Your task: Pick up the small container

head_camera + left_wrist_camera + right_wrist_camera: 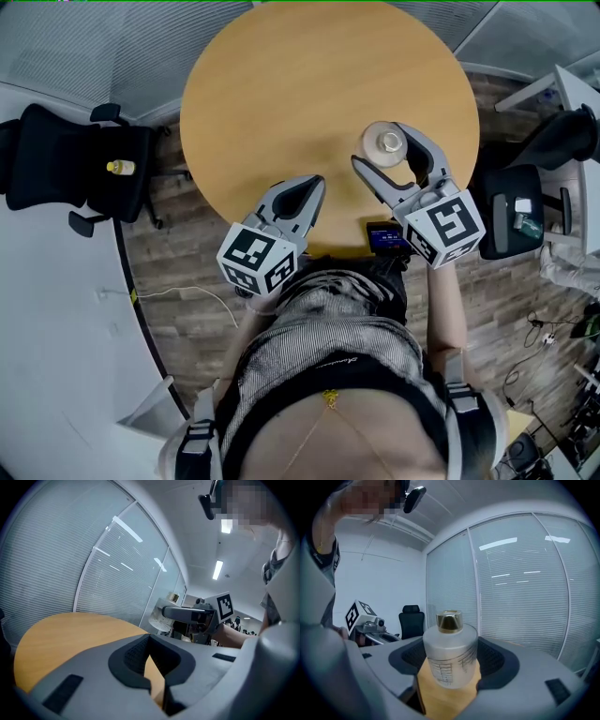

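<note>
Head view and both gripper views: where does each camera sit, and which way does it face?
Head view: on the person's head, facing steeply down at the round table; the torso, left tool and right tool show.
Left gripper view: on the left tool, facing across the table to the right tool; own jaws shut, empty.
Right gripper view: on the right tool, facing the small container between its jaws.
Shared: all show the table; gripper views show each other's tool.

Frosted white bottle (449,660) with gold cap (449,620); tan counter (281,94); grey left tongs (312,183) and right tongs (378,146), black-padded; black-and-white square-patterned marker cubes (258,258); black office chair (66,159).
</note>
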`<state>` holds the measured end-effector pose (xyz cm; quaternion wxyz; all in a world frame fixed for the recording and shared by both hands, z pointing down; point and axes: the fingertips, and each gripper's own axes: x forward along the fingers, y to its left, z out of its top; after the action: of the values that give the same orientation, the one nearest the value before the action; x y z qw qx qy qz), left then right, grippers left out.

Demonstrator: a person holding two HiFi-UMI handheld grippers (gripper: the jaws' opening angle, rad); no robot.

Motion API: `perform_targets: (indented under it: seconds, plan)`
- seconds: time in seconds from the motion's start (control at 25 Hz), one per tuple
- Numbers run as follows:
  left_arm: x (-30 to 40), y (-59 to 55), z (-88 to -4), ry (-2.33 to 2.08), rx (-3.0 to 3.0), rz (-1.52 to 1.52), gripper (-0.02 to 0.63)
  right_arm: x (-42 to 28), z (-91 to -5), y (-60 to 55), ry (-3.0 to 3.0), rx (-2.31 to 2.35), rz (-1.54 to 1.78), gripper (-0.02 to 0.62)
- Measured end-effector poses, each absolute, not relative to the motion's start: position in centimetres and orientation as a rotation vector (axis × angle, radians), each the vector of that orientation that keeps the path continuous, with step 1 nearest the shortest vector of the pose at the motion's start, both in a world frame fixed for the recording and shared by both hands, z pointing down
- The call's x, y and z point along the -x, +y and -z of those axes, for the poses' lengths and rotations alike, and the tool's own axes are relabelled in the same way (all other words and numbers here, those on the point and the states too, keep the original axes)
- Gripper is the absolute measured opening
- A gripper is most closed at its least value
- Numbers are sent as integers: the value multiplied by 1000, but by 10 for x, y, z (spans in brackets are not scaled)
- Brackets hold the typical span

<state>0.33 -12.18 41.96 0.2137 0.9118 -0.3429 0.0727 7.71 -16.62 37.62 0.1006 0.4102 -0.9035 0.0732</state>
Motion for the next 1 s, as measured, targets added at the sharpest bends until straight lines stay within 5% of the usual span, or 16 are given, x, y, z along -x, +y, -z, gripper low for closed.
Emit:
perform_targets:
  seconds: [1.0]
  plan:
    - [-16, -129, -398, -933, -2588, -147, 5, -80, -361, -159, -2684, -1268, -187, 339]
